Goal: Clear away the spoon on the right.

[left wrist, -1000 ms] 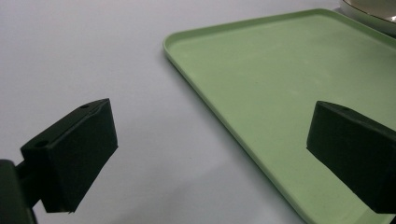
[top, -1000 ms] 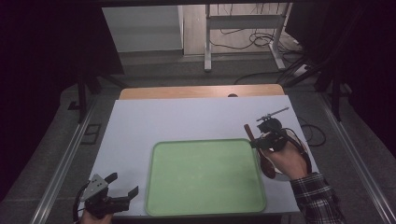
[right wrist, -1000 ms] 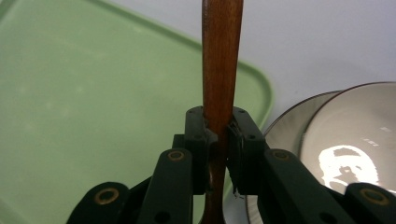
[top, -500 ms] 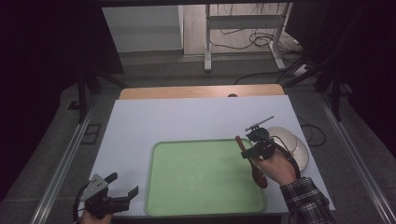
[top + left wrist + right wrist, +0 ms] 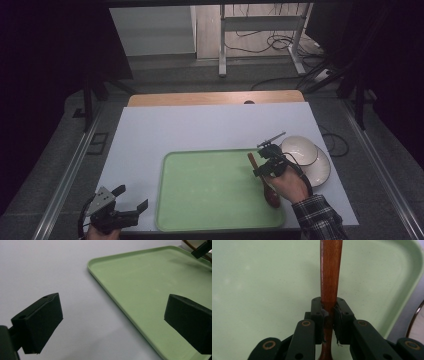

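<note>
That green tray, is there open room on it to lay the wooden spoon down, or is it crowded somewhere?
The green tray is bare across its middle and left, up to the rim beside the open left gripper. The white table behind the tray is bare too. It is crowded at the tray's right edge: the right gripper holds the wooden spoon there, with the white bowl and plate beside it.

I can read no text, label, brand, number or sign anywhere, neither on the green tray [image 5: 215,195], the white table [image 5: 200,130], nor the wooden spoon [image 5: 330,272] I hold.
</note>
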The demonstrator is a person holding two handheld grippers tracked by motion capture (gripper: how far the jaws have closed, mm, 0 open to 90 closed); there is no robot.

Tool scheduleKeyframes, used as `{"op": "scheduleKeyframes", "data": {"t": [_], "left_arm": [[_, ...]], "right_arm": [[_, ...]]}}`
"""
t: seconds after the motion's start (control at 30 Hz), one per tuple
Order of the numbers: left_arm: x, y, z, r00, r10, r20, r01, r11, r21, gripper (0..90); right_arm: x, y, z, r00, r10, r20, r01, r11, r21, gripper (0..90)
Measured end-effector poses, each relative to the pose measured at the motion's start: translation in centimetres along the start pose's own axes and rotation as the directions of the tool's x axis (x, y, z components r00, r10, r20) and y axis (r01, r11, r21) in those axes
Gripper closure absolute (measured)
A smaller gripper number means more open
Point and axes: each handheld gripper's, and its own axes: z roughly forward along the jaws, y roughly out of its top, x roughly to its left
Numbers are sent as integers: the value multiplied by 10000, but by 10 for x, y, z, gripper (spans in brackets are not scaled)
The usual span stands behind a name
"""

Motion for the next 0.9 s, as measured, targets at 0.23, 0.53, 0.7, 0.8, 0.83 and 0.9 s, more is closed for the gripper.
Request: {"op": "scheduleKeyframes", "data": {"t": [0.23, 0.53, 0.7, 0.8, 0.83, 0.9], "left_arm": [[0, 0, 0, 10000, 9, -1, -9, 10000, 19, 13], [0, 0, 0, 10000, 11, -1, -11, 10000, 20, 13], [0, 0, 0, 10000, 13, -2, -13, 10000, 15, 13], [0, 0, 0, 10000, 32, -1, -32, 10000, 33, 13], [0, 0, 0, 10000, 34, -2, -34, 10000, 34, 13], [0, 0, 0, 10000, 38, -4, -38, 10000, 28, 13]], "right_arm": [[1, -4, 10, 9999, -56, 149, 56, 10000, 9, 792], [2, -6, 11, 9979, -514, 388, 519, 9986, -110, 707], [4, -6, 5, 9957, -740, 560, 761, 9964, -367, 683], [6, -8, 0, 9912, -1135, 683, 1176, 9913, -587, 680], [6, -8, -2, 9894, -1262, 720, 1313, 9888, -709, 681], [7, -10, -4, 9872, -1402, 754, 1469, 9849, -912, 692]]}}
